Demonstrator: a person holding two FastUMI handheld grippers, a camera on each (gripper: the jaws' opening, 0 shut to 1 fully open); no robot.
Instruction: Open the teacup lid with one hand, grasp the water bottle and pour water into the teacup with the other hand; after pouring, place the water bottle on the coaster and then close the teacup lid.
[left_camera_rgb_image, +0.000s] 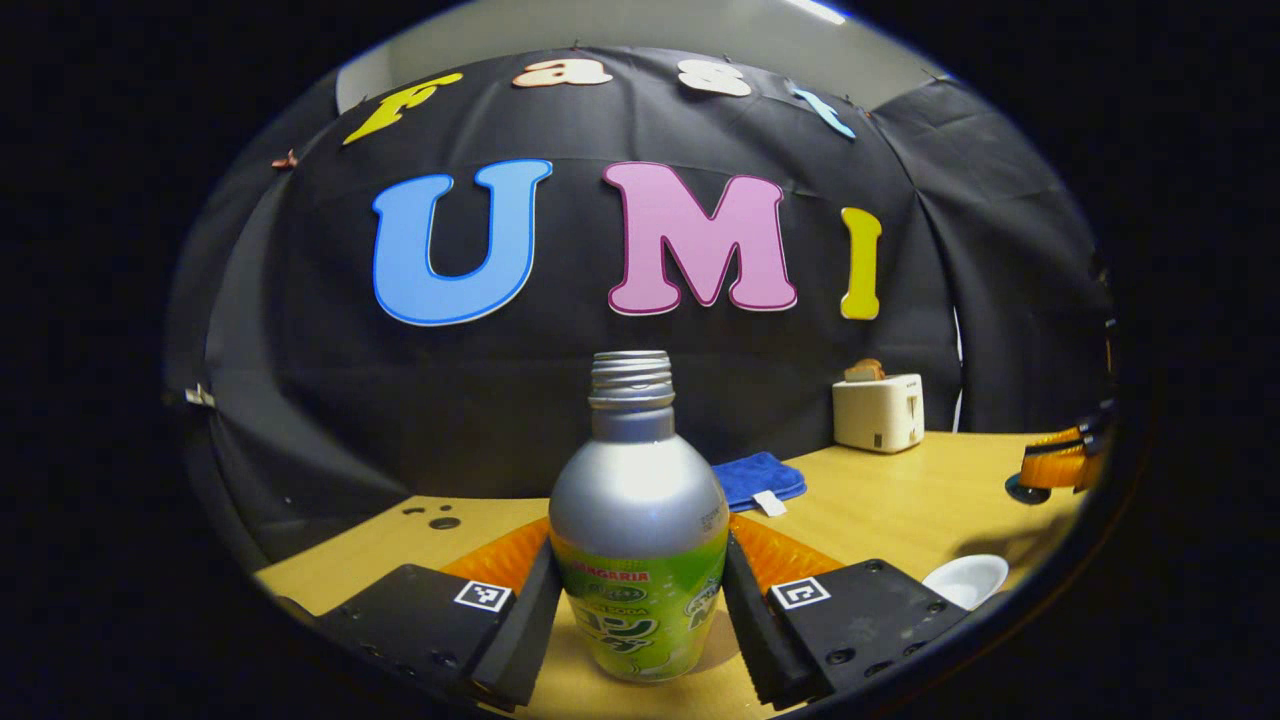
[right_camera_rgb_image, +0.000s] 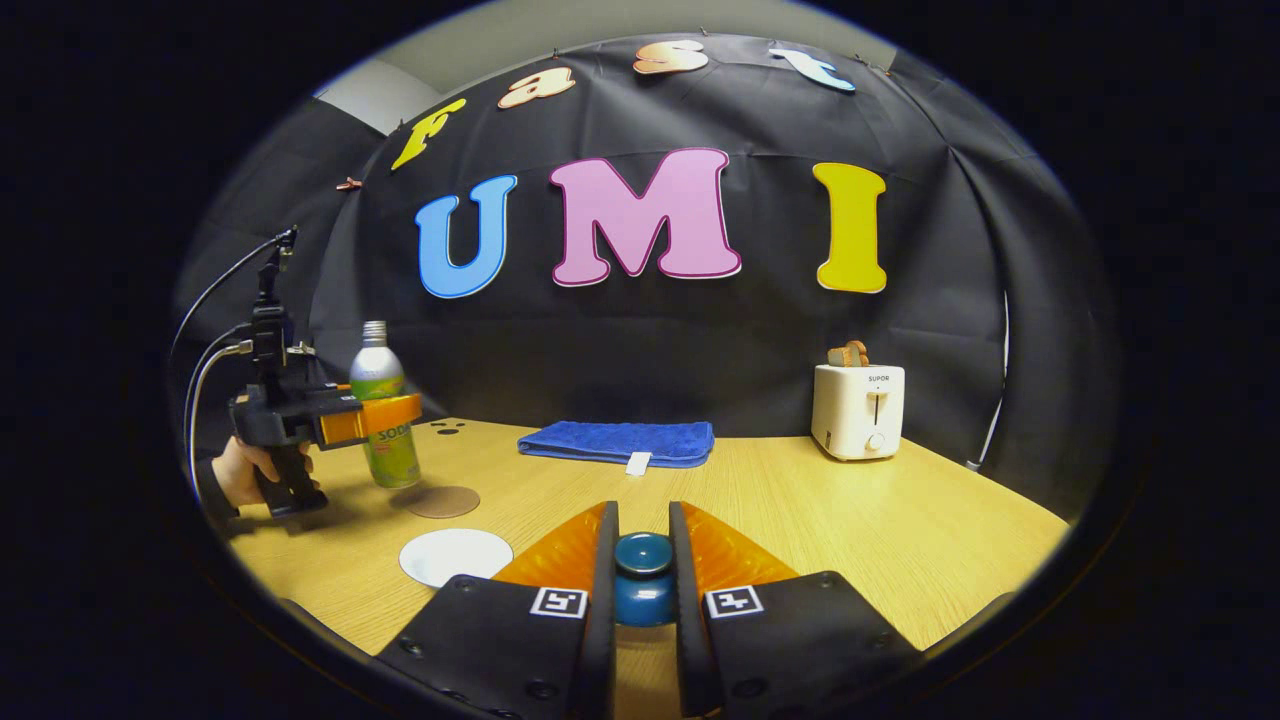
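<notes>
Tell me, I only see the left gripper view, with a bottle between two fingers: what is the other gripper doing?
Observer: In the right gripper view, the right gripper is shut on a blue lid.
Visitor: Is there a coaster?
Observer: Yes, a brown coaster lies on the table beside the bottle.
Visitor: Who holds my gripper?
Observer: A hand grips the handle of the left gripper.

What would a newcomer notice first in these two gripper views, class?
First, the silver-and-green water bottle standing between the left gripper fingers, cap off. Next, the teacup lid knob, pinched in the right gripper low in the right gripper view. Behind, a white toaster holding toast stands at the table's far right, and a folded blue towel lies mid-table.
</notes>
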